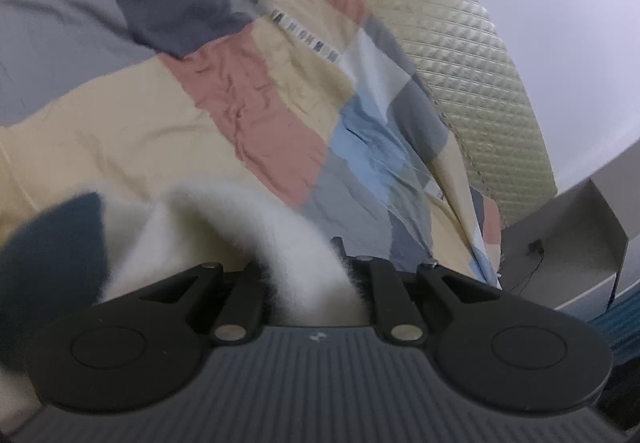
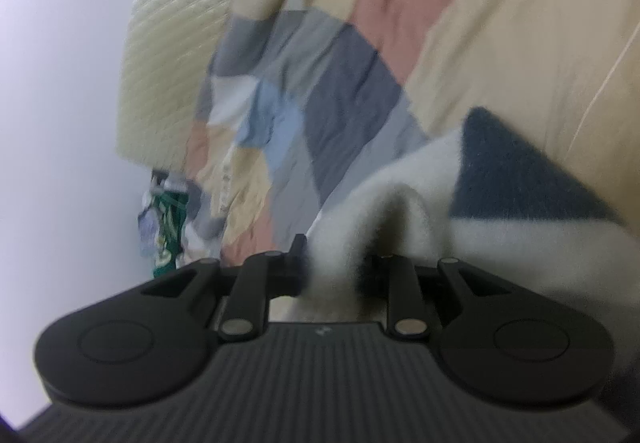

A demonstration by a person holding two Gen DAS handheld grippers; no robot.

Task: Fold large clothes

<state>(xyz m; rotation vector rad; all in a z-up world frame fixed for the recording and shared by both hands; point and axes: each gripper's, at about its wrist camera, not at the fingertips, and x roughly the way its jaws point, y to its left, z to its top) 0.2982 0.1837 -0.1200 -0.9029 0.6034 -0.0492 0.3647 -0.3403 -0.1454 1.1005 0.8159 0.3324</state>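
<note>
Fleece garment [image 1: 304,243] hiding hand-held gripper [image 1: 308,267] fingertips

A big bed fills most of both views. On it lies a patchwork bedcover [image 1: 248,99] with squares of pink, cream, grey, dark blue and light blue (it is quite wrinkled). At the head of the bed stands a pale yellowish headboard [image 1: 480,83] with a bumpy diamond pattern. Behind it is a plain white wall [image 1: 560,3], softly lit. Beside the bed, a grey cabinet [image 1: 572,239] has a thin black cable hanging on it. In the right wrist view, something green and white [image 2: 168,227] sits by the wall, too blurry to tell.
</note>
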